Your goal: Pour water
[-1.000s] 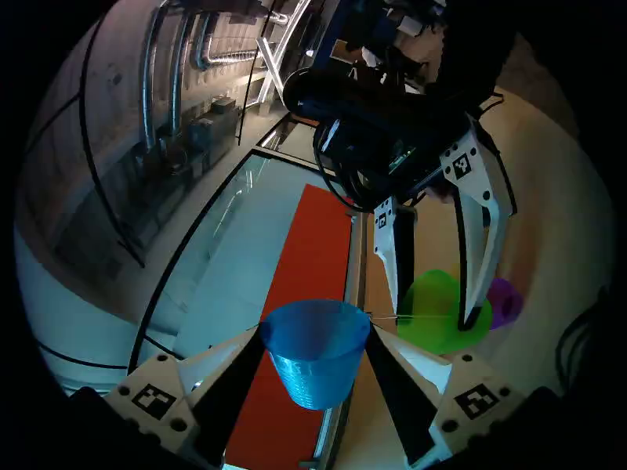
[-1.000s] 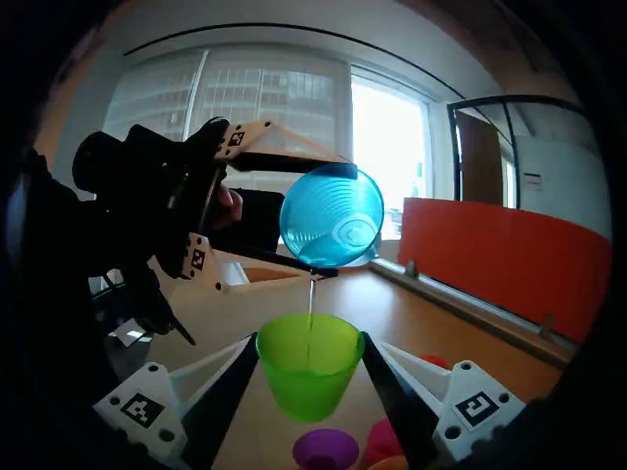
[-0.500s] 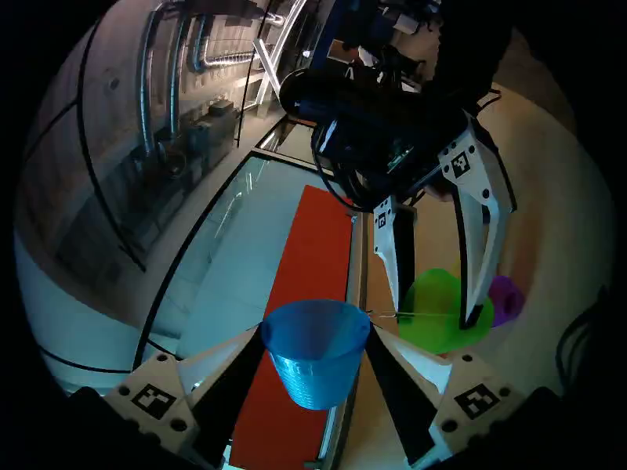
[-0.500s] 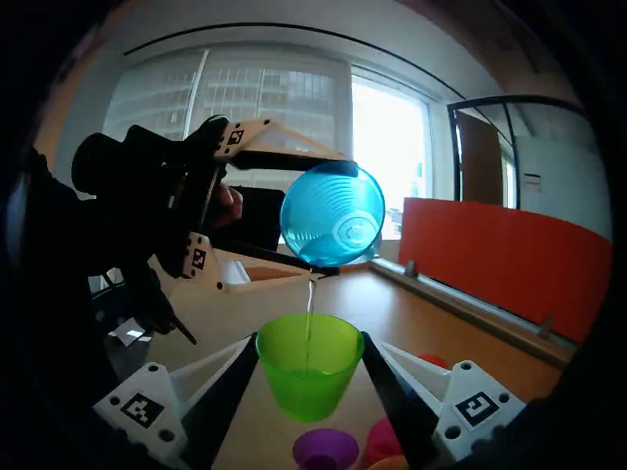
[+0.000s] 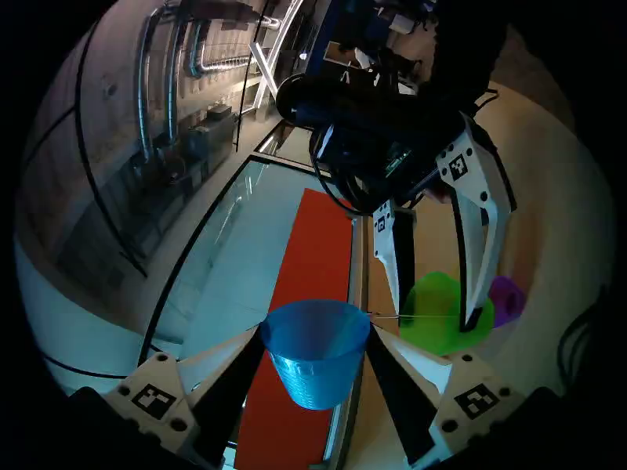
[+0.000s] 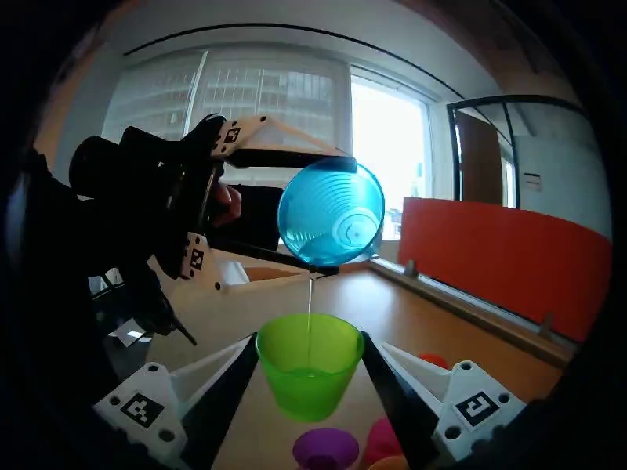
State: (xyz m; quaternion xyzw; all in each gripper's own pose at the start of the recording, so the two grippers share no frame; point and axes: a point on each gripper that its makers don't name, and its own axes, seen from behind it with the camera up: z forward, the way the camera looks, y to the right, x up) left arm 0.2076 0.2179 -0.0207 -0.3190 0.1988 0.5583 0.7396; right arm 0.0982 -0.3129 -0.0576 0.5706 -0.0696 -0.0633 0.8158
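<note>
Two cups clamped: left gripper (image 5: 314, 333) tilted blue cup (image 5: 316, 368) over green cup (image 6: 308, 376) in right gripper (image 6: 309, 338); drift risked stream (image 6: 310, 301) missing rim.

The light wooden surface (image 6: 439, 309) runs back to a raised rail (image 6: 470, 312) along its far edge, with a red partition (image 6: 509, 258) behind it. A purple cup (image 6: 325, 450) stands on it, a pink cup (image 6: 382, 441) just beside, partly hidden. A small red item (image 6: 433, 361) lies farther back.
</note>
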